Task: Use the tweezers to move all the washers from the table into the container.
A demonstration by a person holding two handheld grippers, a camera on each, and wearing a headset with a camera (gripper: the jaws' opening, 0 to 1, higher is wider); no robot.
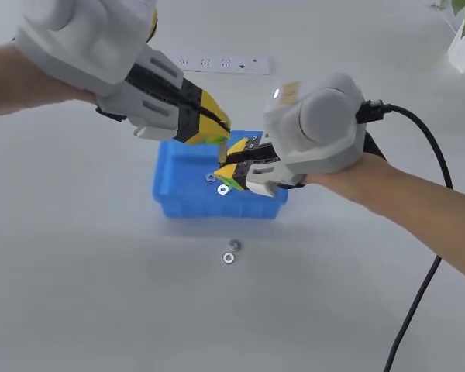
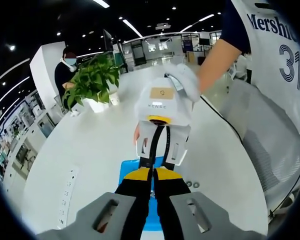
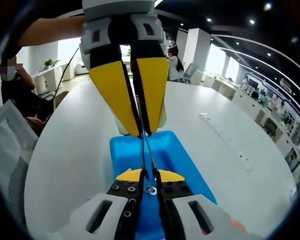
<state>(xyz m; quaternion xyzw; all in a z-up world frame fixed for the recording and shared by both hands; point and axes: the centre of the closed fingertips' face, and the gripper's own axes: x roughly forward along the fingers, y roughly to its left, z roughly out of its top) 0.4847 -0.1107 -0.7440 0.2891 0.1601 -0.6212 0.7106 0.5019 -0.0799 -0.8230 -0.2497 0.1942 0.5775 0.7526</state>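
Head view: left gripper (image 1: 217, 128) enters from the upper left of the frame, right gripper (image 1: 231, 164) from the right. Their yellow tips meet nose to nose over the blue container (image 1: 209, 208) at frame centre. Container stands on the white counter (image 1: 85, 294).

Left jaws: together, clamped on the top end of the tweezers (image 3: 143, 150). In the right gripper view these jaws come down from the top of the frame, and the two thin legs run on downward from their tips.

Right jaws: drawn close, one on each side of the tweezers' legs and pressing on them near the lower end. Only a narrow gap is left between the yellow tips.

Washer (image 3: 150, 189): small ring at the tweezers' points, in the gap between the right jaws, low centre of the right gripper view, with the blue container floor behind. Cannot tell whether it is pinched by the points or lying on the floor. In the head view it sits just under the right jaws, inside the container near the front wall.

Two loose washers (image 1: 229, 258): on the counter, side by side, just below the container's front wall, well clear of both jaws.

Power strip (image 1: 217, 62) along the top of the frame; black cable (image 1: 426, 287) trails from the right gripper to the lower right
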